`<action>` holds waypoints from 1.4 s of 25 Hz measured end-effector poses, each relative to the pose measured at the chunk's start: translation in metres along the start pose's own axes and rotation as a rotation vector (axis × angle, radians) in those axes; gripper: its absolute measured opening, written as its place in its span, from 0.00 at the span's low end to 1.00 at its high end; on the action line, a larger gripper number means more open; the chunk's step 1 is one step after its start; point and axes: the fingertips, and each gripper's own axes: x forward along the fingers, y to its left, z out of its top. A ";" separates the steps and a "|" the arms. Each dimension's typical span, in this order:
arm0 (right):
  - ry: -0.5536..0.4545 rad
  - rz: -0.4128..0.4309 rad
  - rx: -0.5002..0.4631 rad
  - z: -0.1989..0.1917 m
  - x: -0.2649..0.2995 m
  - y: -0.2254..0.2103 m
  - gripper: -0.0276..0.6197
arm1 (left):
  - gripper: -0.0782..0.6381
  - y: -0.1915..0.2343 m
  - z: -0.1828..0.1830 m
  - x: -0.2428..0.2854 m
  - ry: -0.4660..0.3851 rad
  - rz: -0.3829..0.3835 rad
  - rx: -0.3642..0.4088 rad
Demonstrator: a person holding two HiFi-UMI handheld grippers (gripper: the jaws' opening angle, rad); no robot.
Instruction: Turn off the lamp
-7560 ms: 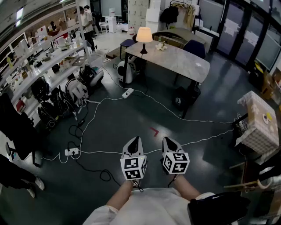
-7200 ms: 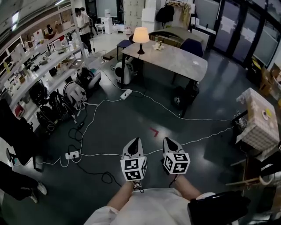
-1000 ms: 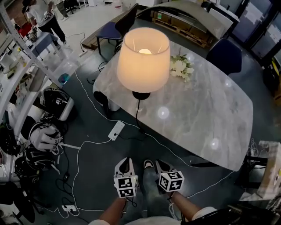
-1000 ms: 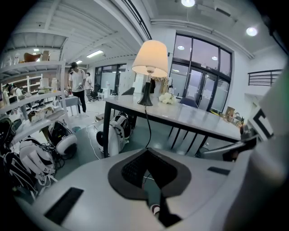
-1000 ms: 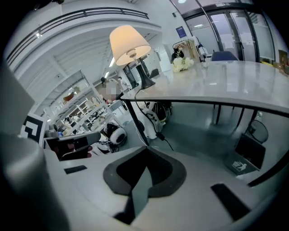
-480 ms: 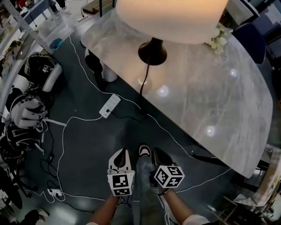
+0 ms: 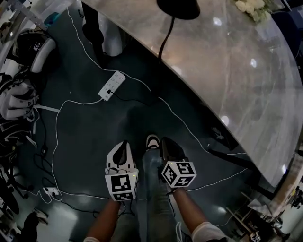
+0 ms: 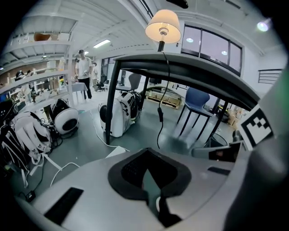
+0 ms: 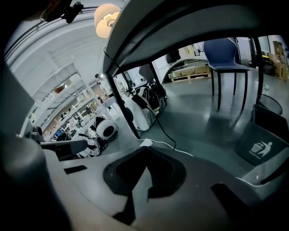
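The lamp (image 8: 163,25) stands lit on the marble table (image 7: 246,94); in the right gripper view its shade (image 9: 107,20) shows above the table edge. Only its black base (image 7: 179,7) is in the head view. The black cord (image 7: 163,45) drops off the table edge, with an inline switch (image 8: 159,113) hanging below the tabletop, and runs toward a white power strip (image 7: 111,85) on the floor. My left gripper (image 7: 123,144) and right gripper (image 7: 165,141) are side by side low over the floor, both shut and empty, below the tabletop and short of the cord.
White cables cross the dark floor. Helmets and bags (image 7: 21,71) lie at the left. A blue chair (image 8: 196,99) stands beyond the table, and a bin with a trash symbol (image 9: 259,146) sits at the right. My shoe (image 7: 152,141) is between the grippers.
Both grippers have dropped from near tabletop level to below its edge. The head view has tipped down, so the shade has slid out of its top, leaving only the base.
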 end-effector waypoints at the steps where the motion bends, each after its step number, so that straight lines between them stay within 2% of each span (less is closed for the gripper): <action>1: -0.001 -0.001 -0.006 0.001 0.005 -0.001 0.04 | 0.10 0.000 0.001 0.001 -0.004 -0.006 0.010; 9: -0.043 0.049 -0.093 0.032 0.041 0.011 0.05 | 0.10 0.003 0.017 0.015 -0.021 -0.017 0.032; 13: -0.030 0.060 -0.139 0.041 0.062 0.011 0.05 | 0.10 0.006 0.019 0.022 -0.025 -0.008 0.017; 15: -0.023 0.057 -0.158 0.045 0.071 0.008 0.12 | 0.10 0.007 0.018 0.027 -0.022 -0.004 0.010; 28: -0.034 0.046 -0.302 0.078 0.126 -0.009 0.20 | 0.10 0.016 0.016 0.060 -0.010 0.017 -0.056; 35: -0.016 0.063 -0.336 0.089 0.153 -0.012 0.22 | 0.10 0.015 0.018 0.073 -0.010 0.031 -0.090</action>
